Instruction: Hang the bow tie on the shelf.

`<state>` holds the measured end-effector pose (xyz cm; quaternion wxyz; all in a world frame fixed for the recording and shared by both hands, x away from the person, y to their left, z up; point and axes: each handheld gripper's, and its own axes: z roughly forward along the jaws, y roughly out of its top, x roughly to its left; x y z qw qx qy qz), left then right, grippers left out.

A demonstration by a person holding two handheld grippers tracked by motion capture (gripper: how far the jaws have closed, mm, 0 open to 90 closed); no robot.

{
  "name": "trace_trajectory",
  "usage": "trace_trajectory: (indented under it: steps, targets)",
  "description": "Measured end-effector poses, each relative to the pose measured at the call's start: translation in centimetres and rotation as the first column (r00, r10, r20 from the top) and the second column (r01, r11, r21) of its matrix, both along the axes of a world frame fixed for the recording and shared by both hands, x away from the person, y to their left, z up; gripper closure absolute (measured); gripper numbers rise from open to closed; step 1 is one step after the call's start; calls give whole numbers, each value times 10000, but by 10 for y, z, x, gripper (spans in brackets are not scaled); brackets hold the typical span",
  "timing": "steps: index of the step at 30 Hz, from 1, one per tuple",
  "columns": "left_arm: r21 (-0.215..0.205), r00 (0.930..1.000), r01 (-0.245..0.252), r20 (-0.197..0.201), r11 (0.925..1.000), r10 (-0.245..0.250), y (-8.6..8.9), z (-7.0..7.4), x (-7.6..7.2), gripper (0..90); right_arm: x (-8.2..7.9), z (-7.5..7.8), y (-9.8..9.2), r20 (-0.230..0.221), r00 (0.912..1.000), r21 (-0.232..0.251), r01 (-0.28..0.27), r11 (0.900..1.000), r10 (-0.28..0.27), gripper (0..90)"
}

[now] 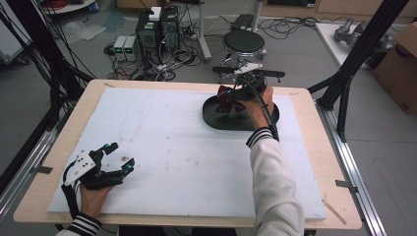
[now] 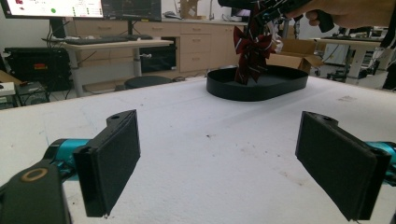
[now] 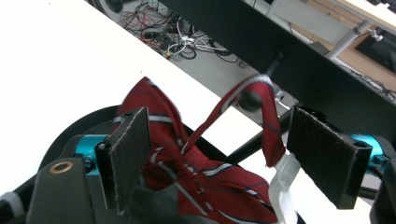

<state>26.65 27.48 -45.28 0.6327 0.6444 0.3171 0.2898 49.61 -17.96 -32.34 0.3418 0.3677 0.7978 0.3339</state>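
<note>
White foam board (image 1: 162, 147) across the wooden table (image 1: 305, 157). Far right — black oval tray (image 1: 216, 118) under a red striped bow tie (image 3: 187, 158), between the right gripper's (image 3: 215, 158) spread jaws. Near left — left gripper (image 2: 217, 163) spread, holding nothing.

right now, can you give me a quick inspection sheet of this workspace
surface: white foam sheet on a light wooden table, faint scuffs and specks
job's things: dark red striped fabric bow tie above a black oval tray
clutter: nothing seen
grippers: left gripper resting on the sheet, jaws open, nothing between them; right gripper over the tray, jaws apart either side of the bow tie
cables: black cable trailing along the right forearm
surroundings: round black stool, computer towers, floor wiring, cardboard box
</note>
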Motion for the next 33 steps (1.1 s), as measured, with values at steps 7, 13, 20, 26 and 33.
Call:
trace_trajectory:
  steps: [7,13,20,26,33]
  targets:
    - [8,10000,-6,10,10000,6,0,0,0,142,-6,4,-4,83,10000,241,-33,9997,31,192]
    - [24,10000,-8,16,10000,8,0,0,0,142,-13,11,-5,282,9995,420,-176,9990,164,185]
    - [14,10000,1,14,10000,-1,0,0,0,142,-28,15,-8,631,9972,751,-440,9962,393,183]
    - [-4,10000,6,-8,10000,-6,0,0,0,142,-43,19,-13,671,9959,1076,-676,9919,606,180]
    - [8,10000,5,6,10000,-5,0,0,0,142,-79,20,-19,667,9917,2011,-1211,9721,1097,163]
